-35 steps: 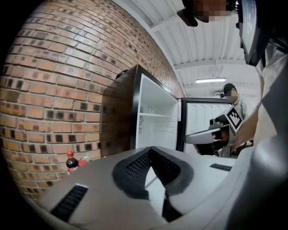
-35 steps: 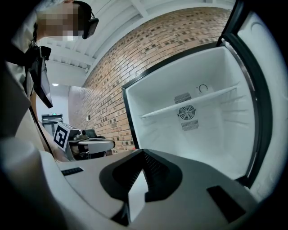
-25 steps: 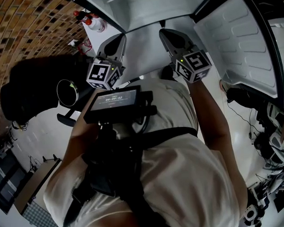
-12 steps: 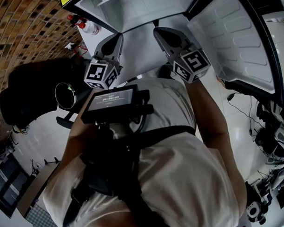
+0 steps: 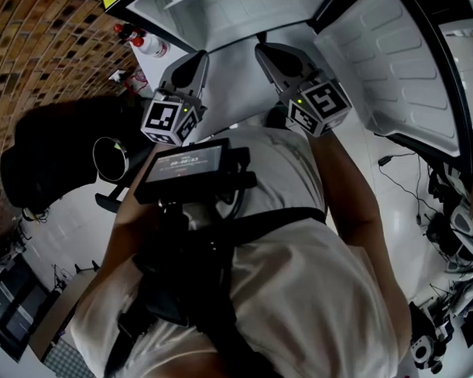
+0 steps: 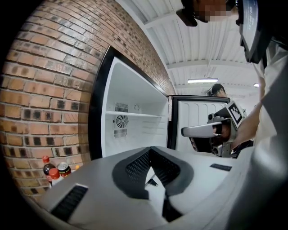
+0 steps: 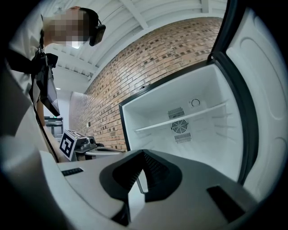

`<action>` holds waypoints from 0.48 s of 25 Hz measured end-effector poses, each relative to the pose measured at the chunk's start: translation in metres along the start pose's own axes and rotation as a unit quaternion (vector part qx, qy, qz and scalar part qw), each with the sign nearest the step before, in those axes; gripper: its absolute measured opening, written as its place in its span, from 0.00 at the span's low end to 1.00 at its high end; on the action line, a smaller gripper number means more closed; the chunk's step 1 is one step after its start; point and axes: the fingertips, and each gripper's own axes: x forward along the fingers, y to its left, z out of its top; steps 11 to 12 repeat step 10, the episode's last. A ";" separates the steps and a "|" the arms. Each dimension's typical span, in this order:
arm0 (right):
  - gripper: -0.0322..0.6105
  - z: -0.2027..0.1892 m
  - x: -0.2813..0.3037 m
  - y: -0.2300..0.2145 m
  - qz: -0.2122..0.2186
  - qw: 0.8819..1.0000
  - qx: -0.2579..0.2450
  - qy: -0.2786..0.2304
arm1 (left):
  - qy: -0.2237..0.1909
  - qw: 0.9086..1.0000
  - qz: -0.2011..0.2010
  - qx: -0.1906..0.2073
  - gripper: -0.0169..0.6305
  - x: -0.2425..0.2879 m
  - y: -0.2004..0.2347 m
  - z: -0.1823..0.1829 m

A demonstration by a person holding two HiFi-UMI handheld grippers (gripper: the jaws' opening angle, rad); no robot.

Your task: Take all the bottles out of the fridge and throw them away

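Barely anything stirs here: against a second ago the left gripper point(image 5: 195, 63) and the right gripper point(image 5: 269, 58) sit in all but the same spots, side by side at chest height and aimed into the open fridge point(image 6: 135, 134). Only the head view has drifted a touch. Both tools are closed, each pair of pads pressed together with nothing between them, so neither is carrying anything. Look inside: a bare white shelf point(image 7: 180, 120), the fan vent point(image 7: 179, 126) on the back wall, the door point(image 5: 387, 63) swung wide to the right, and not one bottle in the part that shows. The lower section is hidden behind the gripper bodies. The bottles point(image 6: 51, 170) I can find, red caps and all, are outside the fridge, clustered low against the brick wall point(image 6: 49, 90) on its left. So this reads as a pause, a look over the cabinet with empty tools. My judgement is that the emptying is done or close to it, and the throwing away is what remains. A dark bulk point(image 5: 49, 160) lies at the left, but whether it is the bin I cannot tell.
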 end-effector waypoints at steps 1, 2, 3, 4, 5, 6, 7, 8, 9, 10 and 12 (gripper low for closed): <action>0.03 0.000 0.000 0.000 0.001 1.000 0.000 -0.001 | -0.001 1.000 -0.001 0.001 0.04 0.001 -0.001 0.001; 0.03 0.000 0.000 0.001 0.001 1.000 -0.001 -0.001 | -0.001 1.000 -0.002 0.002 0.04 0.001 -0.001 0.001; 0.03 0.001 0.001 0.001 0.002 1.000 -0.001 -0.001 | -0.001 1.000 -0.003 0.004 0.04 0.002 -0.001 0.002; 0.03 0.001 0.001 0.001 0.002 1.000 -0.001 -0.001 | -0.001 1.000 -0.004 0.005 0.04 0.002 -0.002 0.002; 0.03 0.001 0.002 0.001 0.002 1.000 -0.001 -0.001 | -0.001 1.000 -0.005 0.005 0.04 0.003 -0.002 0.003; 0.03 0.001 0.002 0.001 0.003 1.000 -0.002 -0.001 | -0.001 1.000 -0.005 0.005 0.04 0.003 -0.001 0.003; 0.03 0.001 0.003 0.001 0.004 1.000 -0.003 -0.001 | 0.000 1.000 -0.005 0.005 0.04 0.004 -0.001 0.003; 0.03 0.001 0.003 0.001 0.005 1.000 -0.004 -0.001 | 0.000 1.000 -0.005 0.006 0.04 0.004 -0.001 0.003; 0.03 0.001 0.003 0.001 0.005 1.000 -0.004 0.000 | 0.000 1.000 -0.006 0.006 0.04 0.004 -0.001 0.002; 0.03 0.001 0.003 0.001 0.006 1.000 -0.005 0.000 | 0.000 1.000 -0.006 0.006 0.04 0.004 -0.001 0.002; 0.03 0.001 0.003 0.001 0.006 1.000 -0.005 0.000 | 0.000 1.000 -0.006 0.006 0.04 0.004 -0.001 0.002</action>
